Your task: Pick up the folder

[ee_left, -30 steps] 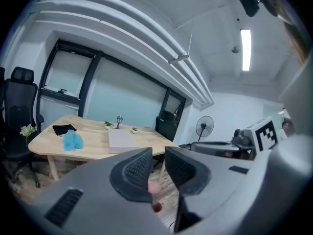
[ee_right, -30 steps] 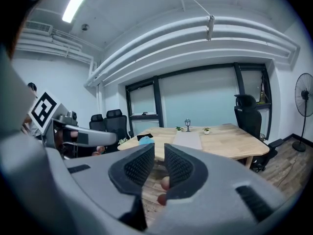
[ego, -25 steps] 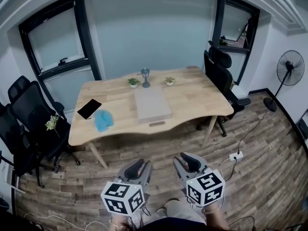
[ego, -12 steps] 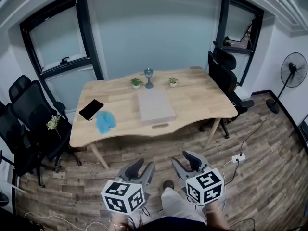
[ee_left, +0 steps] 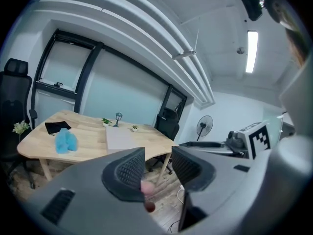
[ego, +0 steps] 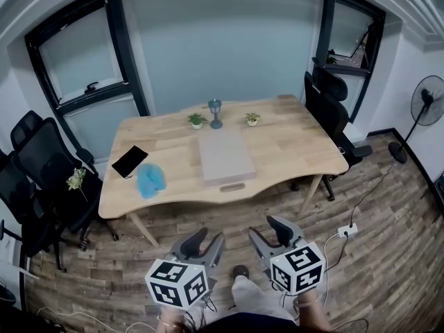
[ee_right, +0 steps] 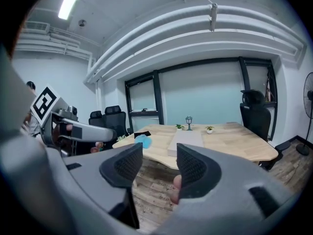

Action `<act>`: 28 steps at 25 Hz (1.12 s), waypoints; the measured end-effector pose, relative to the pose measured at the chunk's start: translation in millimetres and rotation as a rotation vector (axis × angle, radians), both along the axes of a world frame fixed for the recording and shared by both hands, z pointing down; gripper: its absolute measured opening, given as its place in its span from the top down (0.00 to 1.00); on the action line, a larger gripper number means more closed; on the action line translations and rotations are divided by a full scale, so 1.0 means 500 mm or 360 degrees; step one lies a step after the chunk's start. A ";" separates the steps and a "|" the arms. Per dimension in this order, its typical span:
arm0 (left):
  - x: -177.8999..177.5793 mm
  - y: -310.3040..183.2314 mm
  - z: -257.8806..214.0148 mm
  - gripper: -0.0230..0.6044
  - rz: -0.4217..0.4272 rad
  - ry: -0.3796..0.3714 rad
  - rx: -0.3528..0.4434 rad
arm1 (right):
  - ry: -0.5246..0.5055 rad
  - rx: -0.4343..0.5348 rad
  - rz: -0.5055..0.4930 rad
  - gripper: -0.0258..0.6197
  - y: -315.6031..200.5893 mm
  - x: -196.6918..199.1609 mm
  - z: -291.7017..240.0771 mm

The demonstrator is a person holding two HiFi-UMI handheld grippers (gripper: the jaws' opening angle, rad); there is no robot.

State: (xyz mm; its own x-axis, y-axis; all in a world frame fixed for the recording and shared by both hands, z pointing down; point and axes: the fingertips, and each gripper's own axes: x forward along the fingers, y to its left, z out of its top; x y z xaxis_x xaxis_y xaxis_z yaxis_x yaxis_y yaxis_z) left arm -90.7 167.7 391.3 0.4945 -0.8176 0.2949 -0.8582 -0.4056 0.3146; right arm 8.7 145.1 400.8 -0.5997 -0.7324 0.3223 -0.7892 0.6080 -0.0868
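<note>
A wooden table (ego: 298, 144) stands before the dark-framed windows. Black office chairs (ego: 41, 165) crowd its left end; another black chair (ego: 333, 116) sits at its right end, with a standing fan (ego: 427, 106) further right. A white power strip (ego: 347, 231) lies on the floor off the table's near right corner.

The grey folder (ego: 223, 157) lies flat at the table's middle. Its long axis runs from the near edge toward the window side, with one short end facing the person. At its far end stands a small lantern (ego: 216, 113), with a potted plant (ego: 197, 120) to the left and a second plant (ego: 252, 118) to the right. To the folder's left lie a blue fluffy thing (ego: 150, 180) and a black flat item (ego: 130, 161); a small wooden piece (ego: 232, 186) lies between the folder's near end and the table's near edge.

The left gripper (ego: 205, 245) and right gripper (ego: 272, 236) hang over the floor, well short of the table's near edge. Each has its jaws parted and opening, with nothing between them.
</note>
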 end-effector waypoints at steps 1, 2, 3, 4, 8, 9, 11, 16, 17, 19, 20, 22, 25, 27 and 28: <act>0.001 -0.010 0.002 0.70 -0.0001 -0.0001 -0.0005 | -0.0001 -0.0003 -0.0004 0.66 -0.011 0.000 0.002; 0.002 -0.021 0.004 0.70 -0.0002 0.0001 -0.0010 | -0.0002 -0.0006 -0.0010 0.66 -0.021 -0.001 0.004; 0.003 -0.033 0.005 0.70 -0.0004 0.0004 -0.0015 | -0.0002 -0.0009 -0.0015 0.66 -0.032 -0.001 0.005; 0.004 -0.045 0.005 0.70 -0.0007 0.0008 -0.0019 | -0.0002 -0.0012 -0.0021 0.66 -0.044 -0.001 0.006; 0.010 -0.096 0.000 0.70 -0.0015 0.0007 -0.0019 | 0.0002 -0.0022 -0.0034 0.66 -0.092 0.002 0.008; 0.011 -0.108 0.000 0.70 -0.0016 0.0006 -0.0019 | 0.0004 -0.0024 -0.0037 0.66 -0.103 0.002 0.010; 0.017 -0.130 0.001 0.70 -0.0015 0.0006 -0.0025 | 0.0009 -0.0027 -0.0044 0.66 -0.124 0.004 0.012; 0.029 -0.185 0.005 0.70 -0.0012 0.0011 -0.0040 | 0.0000 -0.0037 -0.0046 0.66 -0.178 0.015 0.017; 0.030 -0.196 0.005 0.69 -0.0013 0.0016 -0.0044 | -0.0004 -0.0038 -0.0045 0.66 -0.189 0.017 0.016; 0.031 -0.218 0.005 0.69 -0.0023 0.0020 -0.0049 | -0.0011 -0.0042 -0.0046 0.66 -0.211 0.021 0.016; 0.031 -0.229 0.004 0.69 -0.0031 0.0016 -0.0048 | -0.0013 -0.0043 -0.0047 0.66 -0.221 0.023 0.016; 0.032 -0.250 0.004 0.69 -0.0048 0.0004 -0.0042 | -0.0016 -0.0043 -0.0050 0.66 -0.242 0.026 0.017; 0.032 -0.280 0.003 0.69 -0.0065 0.0002 -0.0042 | -0.0016 -0.0042 -0.0062 0.66 -0.275 0.027 0.018; 0.032 -0.299 0.004 0.69 -0.0074 0.0007 -0.0048 | -0.0014 -0.0040 -0.0070 0.66 -0.295 0.027 0.018; 0.032 -0.308 0.005 0.69 -0.0078 0.0008 -0.0051 | -0.0014 -0.0038 -0.0072 0.66 -0.305 0.028 0.018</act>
